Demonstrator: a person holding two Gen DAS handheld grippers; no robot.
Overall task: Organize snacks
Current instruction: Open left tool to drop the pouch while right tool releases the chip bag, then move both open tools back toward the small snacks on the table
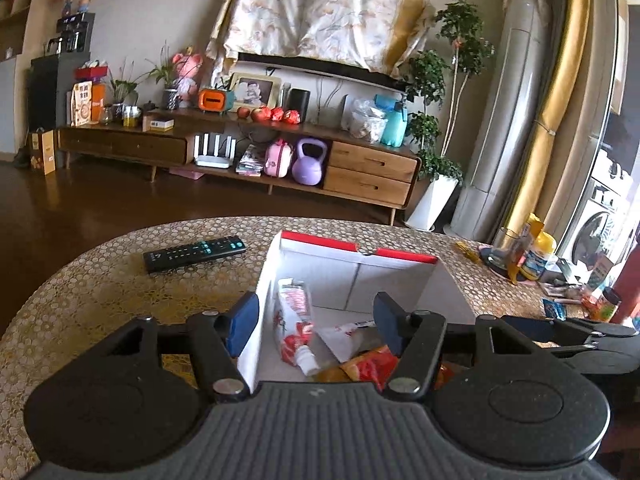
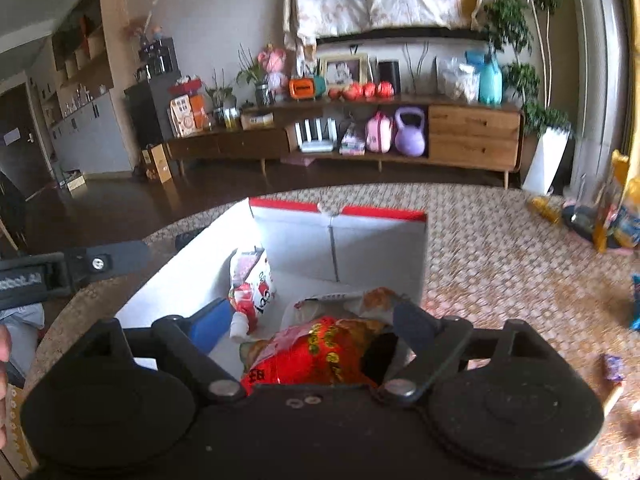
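Observation:
A white cardboard box with a red rim (image 1: 396, 276) (image 2: 376, 240) stands on the patterned round table (image 1: 100, 280). Inside it lie a white and red pouch with a cap (image 1: 294, 320) (image 2: 252, 288), a white packet (image 1: 344, 336) and a red and orange snack bag (image 1: 368, 368) (image 2: 320, 352). My left gripper (image 1: 316, 320) is open, its fingers straddling the box's left wall. My right gripper (image 2: 312, 320) is open above the red snack bag, over the box's near end. The red bag lies between its fingers, not gripped.
A black remote (image 1: 195, 252) lies on the table left of the box. Bottles, jars and packets (image 1: 532, 256) (image 2: 608, 216) stand at the table's right edge. Small wrapped snacks (image 2: 614, 368) lie on the table to the right. A TV cabinet (image 1: 360, 160) stands beyond.

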